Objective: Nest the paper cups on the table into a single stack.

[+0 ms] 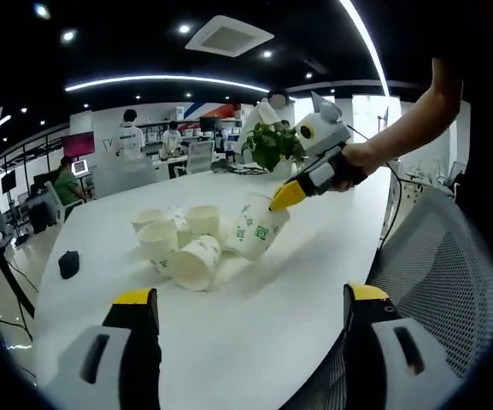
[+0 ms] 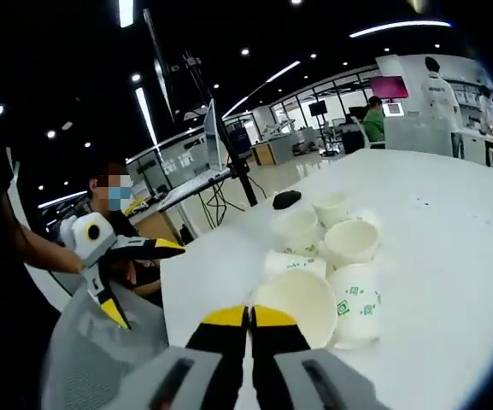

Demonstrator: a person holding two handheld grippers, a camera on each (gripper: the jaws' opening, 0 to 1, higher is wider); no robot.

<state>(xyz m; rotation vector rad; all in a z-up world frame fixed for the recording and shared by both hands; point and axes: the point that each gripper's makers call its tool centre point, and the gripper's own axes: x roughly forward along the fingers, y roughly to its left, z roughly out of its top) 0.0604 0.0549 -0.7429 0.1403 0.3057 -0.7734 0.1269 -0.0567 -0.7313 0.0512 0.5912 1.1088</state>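
Several white paper cups (image 1: 182, 243) with green print lie and stand in a cluster on the white table (image 1: 255, 342); the same cluster (image 2: 331, 231) sits just past my right jaws. My right gripper (image 2: 249, 318) is shut on the rim of one cup (image 2: 302, 303), whose mouth faces the camera. From the left gripper view, that gripper (image 1: 287, 196) comes in from the right and holds the cup (image 1: 259, 226) tilted beside the cluster. My left gripper (image 1: 250, 299) is open over the near table edge with nothing in it, and appears as an open gripper (image 2: 137, 280) at the left.
A small black object (image 1: 69, 263) lies on the table left of the cups. A potted plant (image 1: 272, 143) stands at the far end. A grey mesh chair (image 1: 443, 265) sits beside the near edge. People work at desks in the background.
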